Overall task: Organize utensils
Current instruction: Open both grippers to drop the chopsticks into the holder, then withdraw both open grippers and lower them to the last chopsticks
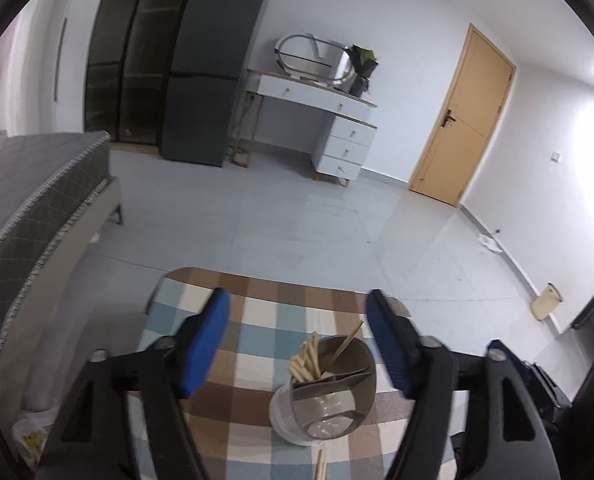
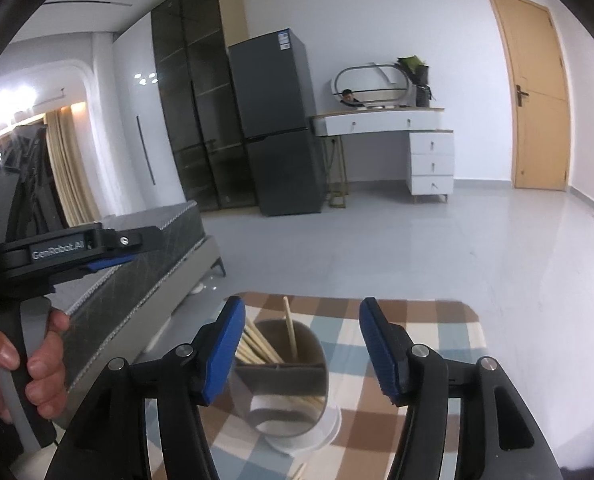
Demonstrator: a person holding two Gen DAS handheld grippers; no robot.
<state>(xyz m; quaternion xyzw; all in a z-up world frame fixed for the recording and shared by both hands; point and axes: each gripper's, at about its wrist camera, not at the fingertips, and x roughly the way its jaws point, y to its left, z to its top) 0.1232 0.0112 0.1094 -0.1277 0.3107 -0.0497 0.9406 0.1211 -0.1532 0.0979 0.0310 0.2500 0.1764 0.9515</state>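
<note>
Left gripper (image 1: pixel 299 340) open above a checked cloth (image 1: pixel 257 320); chopsticks (image 1: pixel 307 358) stand in a divided holder (image 1: pixel 329 392); nothing gripped.

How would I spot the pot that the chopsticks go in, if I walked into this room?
Find the small table with the checked cloth near the foot of the bed. On it stands a round grey utensil holder with a white base. It is split by dividers, and pale wooden chopsticks lean in one compartment.
</note>
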